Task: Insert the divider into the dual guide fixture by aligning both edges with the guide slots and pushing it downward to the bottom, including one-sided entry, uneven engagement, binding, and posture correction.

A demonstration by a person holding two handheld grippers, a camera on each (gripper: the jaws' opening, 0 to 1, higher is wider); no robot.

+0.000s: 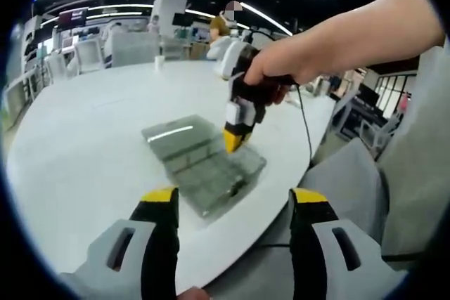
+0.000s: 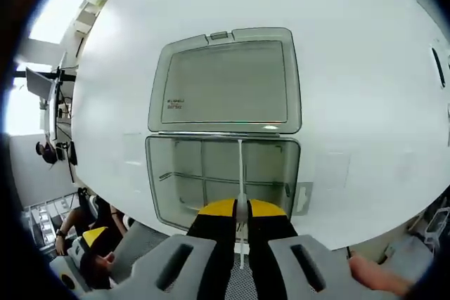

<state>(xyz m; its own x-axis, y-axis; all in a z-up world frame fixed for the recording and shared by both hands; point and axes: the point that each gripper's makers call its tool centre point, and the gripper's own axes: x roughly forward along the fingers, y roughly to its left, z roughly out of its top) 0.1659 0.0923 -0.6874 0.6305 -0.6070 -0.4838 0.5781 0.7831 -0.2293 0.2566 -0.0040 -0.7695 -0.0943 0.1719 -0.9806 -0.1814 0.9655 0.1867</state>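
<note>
My right gripper (image 2: 240, 217) is clamped on the divider (image 2: 240, 173), a thin pale strip pinched edge-on between the yellow tips; in the right gripper view it runs straight away from me along the jaw line, out over the open box (image 2: 162, 173) and toward the hinge. That long axis is what the next push turns on: the strip lies nearly parallel to the cross walls already in the box and looks about centred over its middle, but I cannot tell whether either end has entered a guide slot, or how deep it sits. The box is right beneath and just beyond my tips, its clear lid (image 2: 225, 82) folded flat on the table (image 2: 365, 68) on the far side. A small tab (image 2: 304, 198) lies just beside the box's right wall. My left gripper (image 1: 234, 201) hangs spread wide and empty, nearer my body, with the box (image 1: 218, 166) a little way ahead of it; from there I see the right gripper (image 1: 236, 138) pointing down into the box with my hand (image 1: 281, 68) around its handle. The right one is plainly nearer the work, so I judge that it does the pressing, and any tilt along the strip would jam one end first.
</note>
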